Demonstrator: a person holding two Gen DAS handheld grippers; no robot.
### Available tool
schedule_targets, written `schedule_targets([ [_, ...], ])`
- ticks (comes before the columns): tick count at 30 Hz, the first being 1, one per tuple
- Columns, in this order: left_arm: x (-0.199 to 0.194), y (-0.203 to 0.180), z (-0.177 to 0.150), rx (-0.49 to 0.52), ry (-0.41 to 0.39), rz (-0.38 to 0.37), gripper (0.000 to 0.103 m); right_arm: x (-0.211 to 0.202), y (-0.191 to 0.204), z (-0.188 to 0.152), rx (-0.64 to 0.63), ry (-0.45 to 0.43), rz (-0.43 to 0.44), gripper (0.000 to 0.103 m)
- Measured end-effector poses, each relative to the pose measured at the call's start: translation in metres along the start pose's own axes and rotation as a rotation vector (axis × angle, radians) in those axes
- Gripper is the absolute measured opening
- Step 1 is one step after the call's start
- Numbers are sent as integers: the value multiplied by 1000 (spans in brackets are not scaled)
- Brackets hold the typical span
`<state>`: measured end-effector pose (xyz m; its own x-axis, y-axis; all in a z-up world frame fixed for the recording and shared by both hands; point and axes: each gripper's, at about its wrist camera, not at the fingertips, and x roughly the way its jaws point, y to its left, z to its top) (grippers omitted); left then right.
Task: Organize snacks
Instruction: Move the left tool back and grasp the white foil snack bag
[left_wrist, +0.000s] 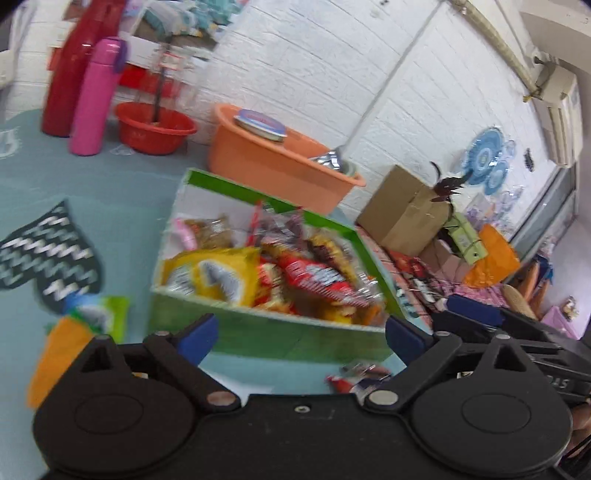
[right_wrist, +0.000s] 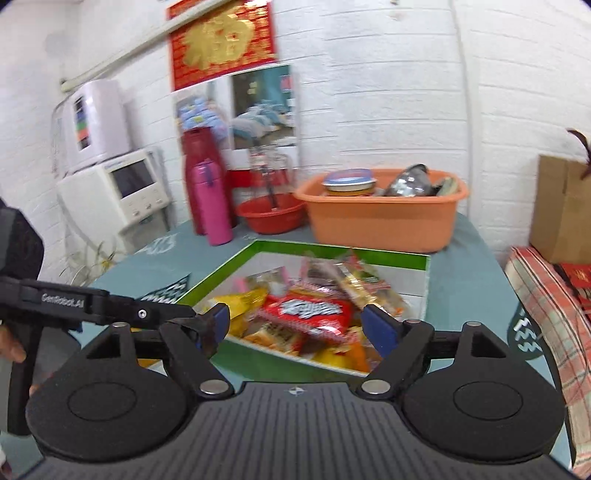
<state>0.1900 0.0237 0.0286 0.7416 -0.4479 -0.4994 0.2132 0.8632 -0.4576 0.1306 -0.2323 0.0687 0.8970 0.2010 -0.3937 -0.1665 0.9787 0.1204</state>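
Tablecloth (right_wrist: 461, 258), teal, meets white brick wall (right_wrist: 388, 110).

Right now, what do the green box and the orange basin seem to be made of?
Green box: probably printed cardboard, with thin flat walls, white inside and slightly glossy. Orange basin: likely moulded plastic, one even colour with a rolled rim and a smooth, dull sheen.

Glossy snack packets (left_wrist: 310, 277), orange plastic tub (right_wrist: 384, 218)
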Motion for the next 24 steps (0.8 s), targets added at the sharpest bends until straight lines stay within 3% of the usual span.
schedule_targets([
  [5, -30, 36, -28, -37, 0, 115, 103, 3, 30, -15, -76, 97, 58, 103],
  [11, -46, 77, -45, -174, -11, 112, 103, 33, 71, -42, -202, 212, 92, 103],
  [24, -28, 91, -47, -138, 37, 107, 103, 95, 126, -68, -322, 282, 93, 103],
])
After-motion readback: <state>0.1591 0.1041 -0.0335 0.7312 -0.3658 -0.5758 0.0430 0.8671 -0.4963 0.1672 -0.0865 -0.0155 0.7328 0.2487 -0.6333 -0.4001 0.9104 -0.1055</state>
